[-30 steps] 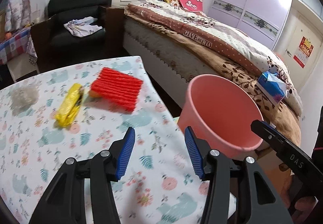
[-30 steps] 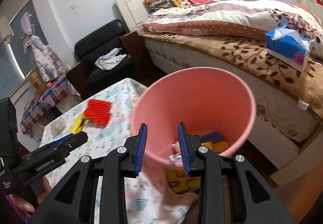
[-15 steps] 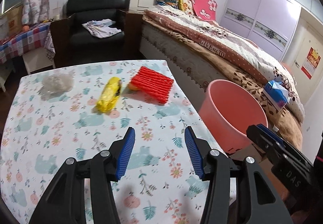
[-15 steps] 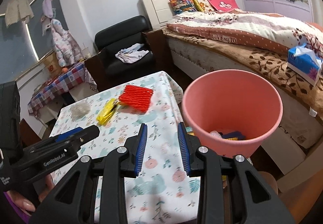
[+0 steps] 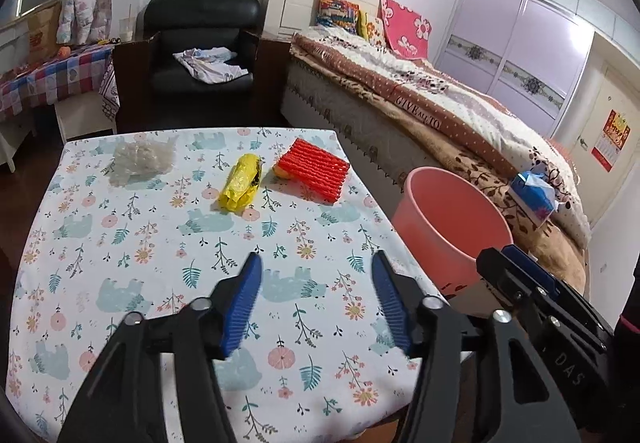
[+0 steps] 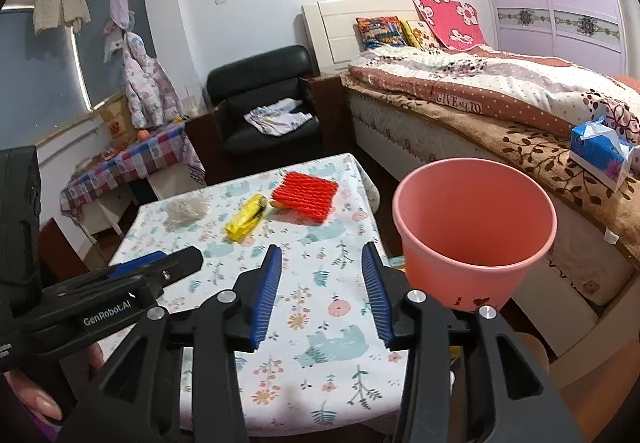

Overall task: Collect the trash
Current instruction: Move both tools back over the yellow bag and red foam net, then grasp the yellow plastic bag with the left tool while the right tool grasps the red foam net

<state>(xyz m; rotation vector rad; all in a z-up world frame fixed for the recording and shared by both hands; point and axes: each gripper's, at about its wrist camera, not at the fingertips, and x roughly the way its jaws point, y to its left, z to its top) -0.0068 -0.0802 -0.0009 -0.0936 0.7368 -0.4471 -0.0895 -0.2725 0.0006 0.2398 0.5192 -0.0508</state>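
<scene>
The inside bottom of the pink bucket (image 6: 474,219) was hidden by its rim; an orange item under the red mesh (image 5: 311,169) was mostly covered.

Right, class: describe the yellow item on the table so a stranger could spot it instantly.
Find the table with the bear-and-flower cloth beside the bed. Three things lie along its far side. The yellow crumpled wrapper is the middle one, between the clear plastic wad and the red ridged mat; it alone is yellow.

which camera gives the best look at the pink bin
The right wrist view: the pink bin shows whole beside the table, rim, inside wall and base. In the left wrist view the bin is partly hidden behind the right gripper.
</scene>
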